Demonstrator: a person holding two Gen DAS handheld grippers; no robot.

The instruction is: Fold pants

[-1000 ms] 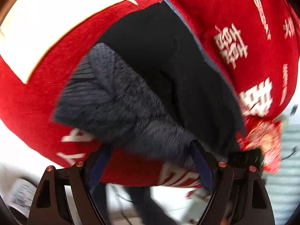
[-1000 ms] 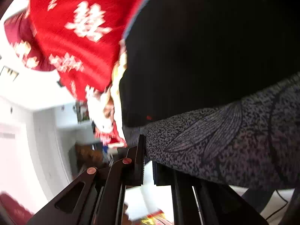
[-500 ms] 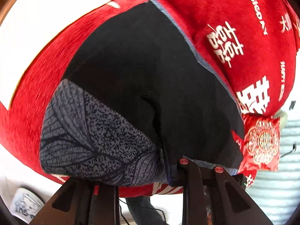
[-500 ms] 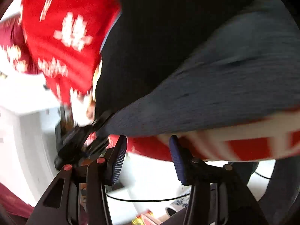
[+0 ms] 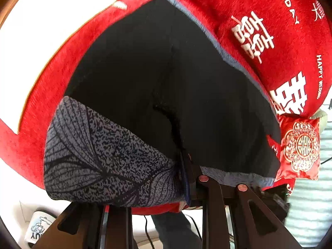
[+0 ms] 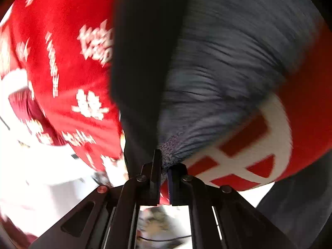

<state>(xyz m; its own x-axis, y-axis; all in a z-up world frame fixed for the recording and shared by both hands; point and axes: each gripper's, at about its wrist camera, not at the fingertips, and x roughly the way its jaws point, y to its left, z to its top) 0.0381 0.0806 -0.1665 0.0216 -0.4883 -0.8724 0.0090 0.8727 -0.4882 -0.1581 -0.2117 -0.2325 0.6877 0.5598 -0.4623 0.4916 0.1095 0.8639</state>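
Observation:
The pants (image 5: 166, 87) lie on a red bedspread (image 5: 259, 4). They are black inside, with a grey leaf-print outer side (image 5: 103, 161) turned up at the near edge. My left gripper (image 5: 186, 186) is shut on the pants' near edge, where the print meets the black cloth. In the right wrist view, my right gripper (image 6: 164, 172) is shut on a bunched corner of the grey print cloth (image 6: 217, 78). The black side (image 6: 141, 62) hangs to its left. This view is blurred by motion.
The bedspread (image 6: 62, 62) bears white characters and lettering. A red embroidered pillow (image 5: 298, 145) lies at the right by a pale striped cloth (image 5: 311, 207). A white slipper (image 5: 39, 228) and a cable lie on the pale floor below the bed edge.
My left gripper went from open around the print edge to shut on it and has held since. My right gripper let go of the cloth, opened, then shut on a bunched corner.

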